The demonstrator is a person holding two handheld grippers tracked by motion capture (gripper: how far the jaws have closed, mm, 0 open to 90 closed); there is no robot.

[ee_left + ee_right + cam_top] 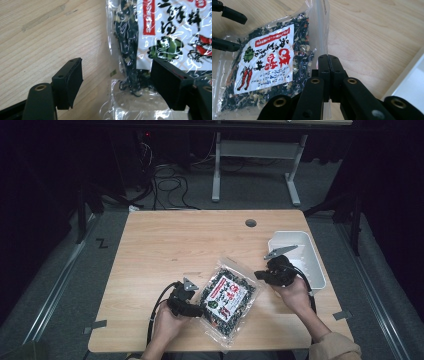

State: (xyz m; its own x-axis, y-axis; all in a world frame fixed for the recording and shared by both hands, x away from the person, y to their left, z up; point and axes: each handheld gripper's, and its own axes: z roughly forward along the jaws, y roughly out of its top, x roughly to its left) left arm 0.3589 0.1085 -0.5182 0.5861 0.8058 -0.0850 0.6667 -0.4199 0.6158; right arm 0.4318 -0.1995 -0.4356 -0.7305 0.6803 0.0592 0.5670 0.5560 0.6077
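Observation:
A clear plastic bag [230,295] of dark dried flakes with a white label and red characters lies flat on the wooden table [170,245], near its front edge. My left gripper [200,311] is at the bag's left corner. In the left gripper view it [120,82] is open, and the bag's [170,30] clear lower edge lies between its jaws. My right gripper [259,275] is at the bag's right corner. In the right gripper view it [328,58] is shut on the clear edge strip of the bag [267,57].
A white plastic bin [310,265] stands at the table's right edge, just behind my right hand; its rim [412,82] is close to the right gripper. A cable hole [250,223] sits at the table's back. Beyond the table, cables lie on the floor.

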